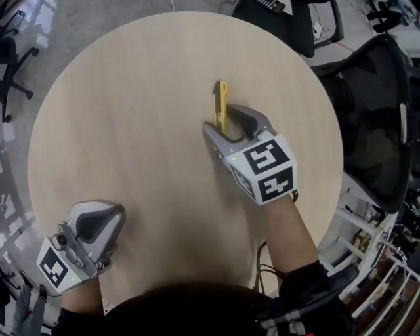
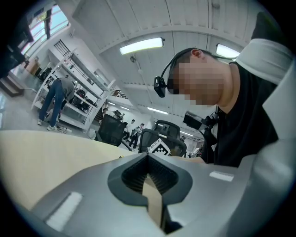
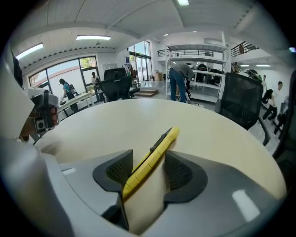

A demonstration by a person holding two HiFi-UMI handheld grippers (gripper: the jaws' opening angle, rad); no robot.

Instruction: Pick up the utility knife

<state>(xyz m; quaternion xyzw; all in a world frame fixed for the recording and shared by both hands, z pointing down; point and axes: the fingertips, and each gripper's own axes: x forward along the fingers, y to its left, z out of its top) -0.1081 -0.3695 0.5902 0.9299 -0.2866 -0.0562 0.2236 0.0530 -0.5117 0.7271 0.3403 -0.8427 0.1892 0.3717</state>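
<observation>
A yellow utility knife [image 1: 223,105] with a black slider lies flat on the round light-wood table [image 1: 131,98], right of its middle and pointing away from me. My right gripper [image 1: 225,122] is tilted down over the knife's near end, open, one jaw on each side of the handle. In the right gripper view the knife [image 3: 155,156] runs diagonally between the ribbed pads of that gripper [image 3: 147,158], near the left pad and with a gap to the right one. My left gripper [image 1: 113,216] rests low at the table's near left edge, shut and empty [image 2: 148,159].
Black office chairs stand off the table's right edge [image 1: 374,98], beyond its far edge [image 1: 315,20] and at the left [image 1: 10,59]. A white rack [image 1: 367,249] is at the lower right. People and shelving show far off in both gripper views.
</observation>
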